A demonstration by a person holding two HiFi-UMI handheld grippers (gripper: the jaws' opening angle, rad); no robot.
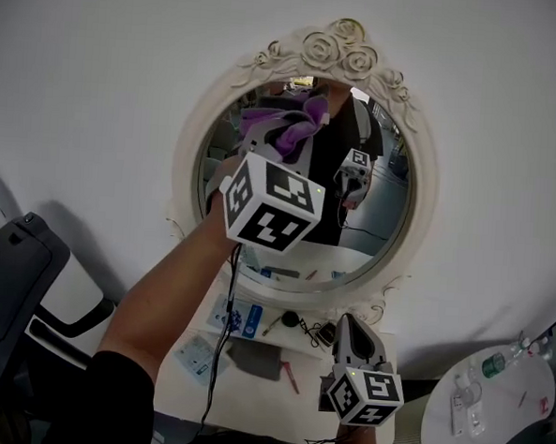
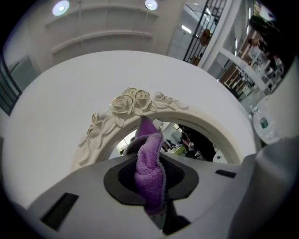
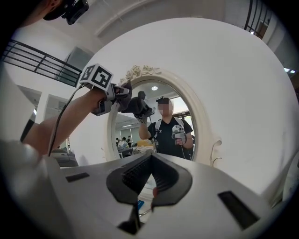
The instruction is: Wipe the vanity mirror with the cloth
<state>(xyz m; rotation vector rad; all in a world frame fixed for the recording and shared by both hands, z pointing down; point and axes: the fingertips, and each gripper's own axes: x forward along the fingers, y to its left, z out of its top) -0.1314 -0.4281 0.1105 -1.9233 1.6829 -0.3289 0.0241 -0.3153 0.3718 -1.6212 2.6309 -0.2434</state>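
Note:
The round vanity mirror hangs on a white wall in an ornate white frame topped with carved roses. My left gripper is raised to the upper left of the glass, shut on a purple cloth. The cloth bunches between the jaws and pokes out toward the frame's top edge. My right gripper is held low over the vanity table, away from the mirror, jaws shut with nothing between them. The right gripper view shows the mirror and the raised left arm.
The white vanity table under the mirror carries a blue packet, a dark wallet, a red pen and cables. A dark chair stands at the left. A round white side table with a bottle is at the right.

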